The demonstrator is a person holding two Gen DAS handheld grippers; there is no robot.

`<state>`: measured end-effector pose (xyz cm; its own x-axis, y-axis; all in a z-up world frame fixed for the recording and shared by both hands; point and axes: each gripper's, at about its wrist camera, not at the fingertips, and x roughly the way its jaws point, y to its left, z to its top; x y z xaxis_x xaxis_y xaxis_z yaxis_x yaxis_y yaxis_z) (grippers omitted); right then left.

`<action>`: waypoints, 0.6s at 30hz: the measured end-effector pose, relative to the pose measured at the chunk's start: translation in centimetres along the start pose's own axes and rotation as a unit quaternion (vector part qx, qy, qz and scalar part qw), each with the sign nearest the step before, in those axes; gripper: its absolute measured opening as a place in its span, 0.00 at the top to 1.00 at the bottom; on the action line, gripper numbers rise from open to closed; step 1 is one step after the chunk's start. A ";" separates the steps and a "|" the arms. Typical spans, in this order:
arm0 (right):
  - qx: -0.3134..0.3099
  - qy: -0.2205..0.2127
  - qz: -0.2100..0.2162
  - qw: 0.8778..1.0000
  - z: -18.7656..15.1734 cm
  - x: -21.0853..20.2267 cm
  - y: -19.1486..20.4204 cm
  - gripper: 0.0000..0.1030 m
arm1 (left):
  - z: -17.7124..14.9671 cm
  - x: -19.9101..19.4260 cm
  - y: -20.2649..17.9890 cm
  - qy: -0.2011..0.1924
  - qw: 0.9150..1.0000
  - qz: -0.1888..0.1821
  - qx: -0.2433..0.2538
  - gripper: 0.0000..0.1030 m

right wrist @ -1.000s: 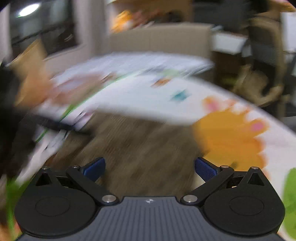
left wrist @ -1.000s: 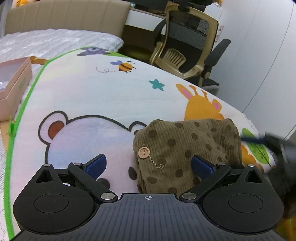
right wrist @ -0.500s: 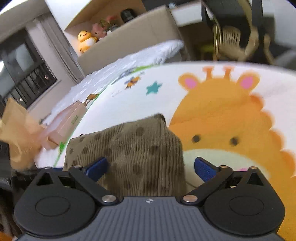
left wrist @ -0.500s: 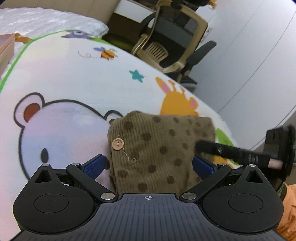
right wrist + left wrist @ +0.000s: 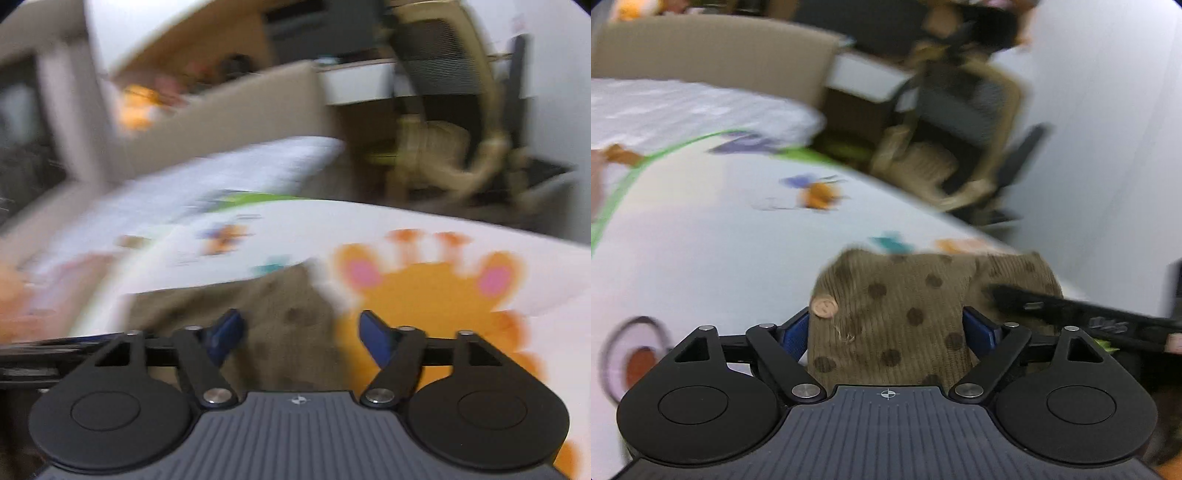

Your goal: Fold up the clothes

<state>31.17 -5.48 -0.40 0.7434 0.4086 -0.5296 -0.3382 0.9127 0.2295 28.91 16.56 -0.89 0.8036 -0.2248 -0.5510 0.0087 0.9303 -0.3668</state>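
Both jaws have just been closing. Left gripper [image 5: 886, 328] brackets the folded corduroy garment [image 5: 905, 306], contact unclear; right gripper [image 5: 299, 332] is spread over its right edge. Pinch all layers before lifting off the bed [image 5: 701, 240].

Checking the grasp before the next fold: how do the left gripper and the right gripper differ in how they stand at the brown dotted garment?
The left gripper straddles the folded garment, cloth filling its gap; the right gripper has only the garment's edge in its gap, plus the giraffe-print blanket. The left stands wider than the right. A button sits by the left's fingers, none by the right's. Both have just been closing, blue pads forward.
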 end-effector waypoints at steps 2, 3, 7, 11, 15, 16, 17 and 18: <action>-0.012 -0.012 -0.041 0.999 -0.1 0.1 -0.2 0.11 | -0.3 -0.7 0.7 -0.002 1.000 -0.017 -0.023 0.07; -0.019 -0.023 -0.049 0.998 -0.4 -0.5 -0.5 0.05 | -0.4 -1.0 0.7 -0.004 1.000 -0.019 -0.020 0.06; -0.097 0.023 -0.117 0.988 -1.7 1.1 -0.1 0.03 | -0.6 0.1 0.1 0.003 0.999 0.028 0.025 0.00; -0.112 0.010 -0.115 0.987 -2.6 -1.4 0.4 0.00 | -1.0 -2.3 -2.0 -0.018 0.997 0.057 0.049 0.00; -0.131 -0.025 -0.086 0.987 -4.1 -6.2 1.2 0.00 | -4.6 -6.7 -4.8 -0.037 0.993 0.079 0.074 0.00; -0.138 -0.028 -0.077 0.987 -4.8 -7.4 1.4 0.00 | -5.7 -7.8 -5.5 -0.039 0.993 0.083 0.076 0.00; -0.145 -0.029 -0.067 0.987 -5.5 -8.6 1.6 0.00 | -6.9 -9.0 -6.1 -0.042 0.992 0.086 0.078 0.00; -0.137 -0.018 -0.056 0.989 -6.1 -9.3 1.5 0.00 | -8.2 -9.6 -6.6 -0.034 0.994 0.078 0.071 0.00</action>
<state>20.20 -7.93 -0.15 0.8037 0.3090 -0.5084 -0.3922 0.9178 -0.0622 16.29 10.18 0.72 0.8402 -0.0582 -0.5392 -0.0397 0.9850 -0.1682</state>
